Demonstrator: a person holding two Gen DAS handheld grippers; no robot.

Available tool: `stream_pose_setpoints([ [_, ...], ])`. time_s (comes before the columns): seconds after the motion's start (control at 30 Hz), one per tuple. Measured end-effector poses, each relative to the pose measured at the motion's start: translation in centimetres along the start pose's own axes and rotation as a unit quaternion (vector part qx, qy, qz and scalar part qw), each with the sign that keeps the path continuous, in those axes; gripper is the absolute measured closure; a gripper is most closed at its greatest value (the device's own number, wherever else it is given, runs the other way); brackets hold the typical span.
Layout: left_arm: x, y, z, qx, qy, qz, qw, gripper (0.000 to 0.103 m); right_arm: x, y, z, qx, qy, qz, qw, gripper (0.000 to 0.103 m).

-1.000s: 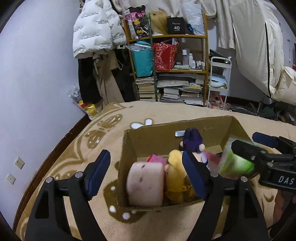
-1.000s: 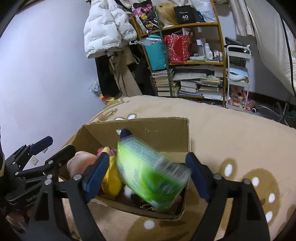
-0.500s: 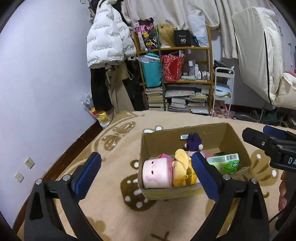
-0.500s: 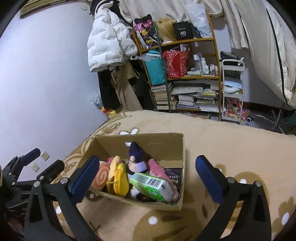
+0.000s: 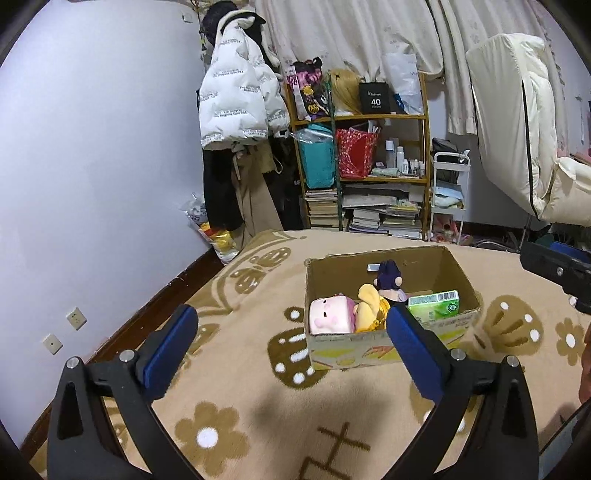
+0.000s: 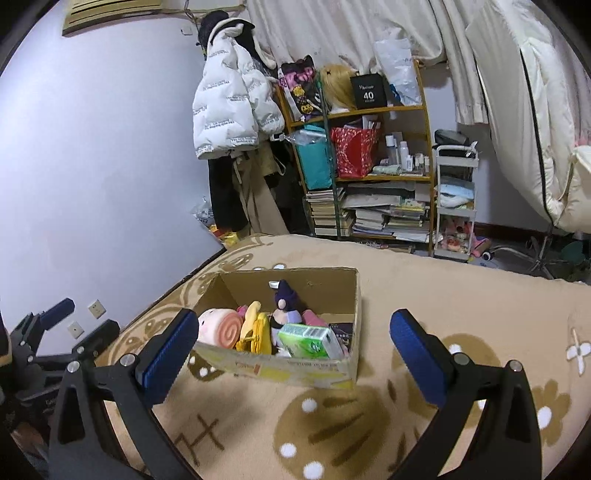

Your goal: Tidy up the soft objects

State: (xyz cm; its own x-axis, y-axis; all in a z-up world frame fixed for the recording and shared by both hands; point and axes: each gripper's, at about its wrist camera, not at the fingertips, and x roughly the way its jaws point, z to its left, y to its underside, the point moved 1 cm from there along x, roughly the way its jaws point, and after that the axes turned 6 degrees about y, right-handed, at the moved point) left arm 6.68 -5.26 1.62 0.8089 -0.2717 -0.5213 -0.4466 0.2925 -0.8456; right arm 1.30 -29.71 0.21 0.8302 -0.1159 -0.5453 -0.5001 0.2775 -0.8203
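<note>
Around you, the lilac wall (image 5: 92, 166) fills the left side of the room, with cream curtains (image 5: 351, 33) across the back and a white quilt (image 6: 535, 110) hanging at the right. Underfoot, the beige blanket (image 5: 258, 387), patterned with brown flowers and mushrooms, spreads over the whole surface. A wooden shelf (image 6: 369, 177) stands against the back wall with 3 loaded levels, books stacked lowest, and a white puffer jacket (image 5: 236, 103) hangs just beside it. Your cardboard box (image 6: 295, 365) sits near the middle of the blanket. Inside it, along the near edge, lie a pink plush (image 5: 328, 314), a yellow plush (image 5: 369, 304), a purple doll (image 6: 286, 301) and a green tissue pack (image 6: 308, 341) in the right near corner. Your left gripper (image 5: 291, 350) hangs above the blanket before the box, jaws wide with nothing between them. Your right gripper (image 6: 291, 354) is likewise spread wide, holding nothing.
</note>
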Motion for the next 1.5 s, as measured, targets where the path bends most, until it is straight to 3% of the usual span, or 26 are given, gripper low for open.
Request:
stream_pose_setpoints([
  [0.13, -1.8, 0.5, 0.1, 0.006, 0.003, -0.004, 1.0, 0.002, -1.8, 0.4, -0.1, -0.003, 0.012, 0.004, 1.0, 0.0],
  [0.4, -5.1, 1.6, 0.9, -0.011, -0.011, -0.021, 0.9997, 0.002, -5.6, 0.9, 0.7, -0.019, 0.035, -0.029, 0.999, 0.0],
  [0.63, -6.0, 2.1, 1.3, -0.009, -0.012, -0.025, 0.9996, 0.002, -6.7, 2.1, 0.2, -0.016, 0.049, -0.03, 0.998, 0.0],
  [1.17, -3.8, 3.0, -0.1, 0.021, -0.005, -0.01, 0.9997, 0.002, -5.5, 2.6, 0.0, -0.026, 0.056, -0.016, 0.998, 0.0],
  [1.5, -3.3, 3.1, 0.0, 0.02, -0.01, -0.013, 0.9997, 0.002, -5.4, 2.5, 0.2, -0.028, 0.07, -0.033, 0.997, 0.0],
])
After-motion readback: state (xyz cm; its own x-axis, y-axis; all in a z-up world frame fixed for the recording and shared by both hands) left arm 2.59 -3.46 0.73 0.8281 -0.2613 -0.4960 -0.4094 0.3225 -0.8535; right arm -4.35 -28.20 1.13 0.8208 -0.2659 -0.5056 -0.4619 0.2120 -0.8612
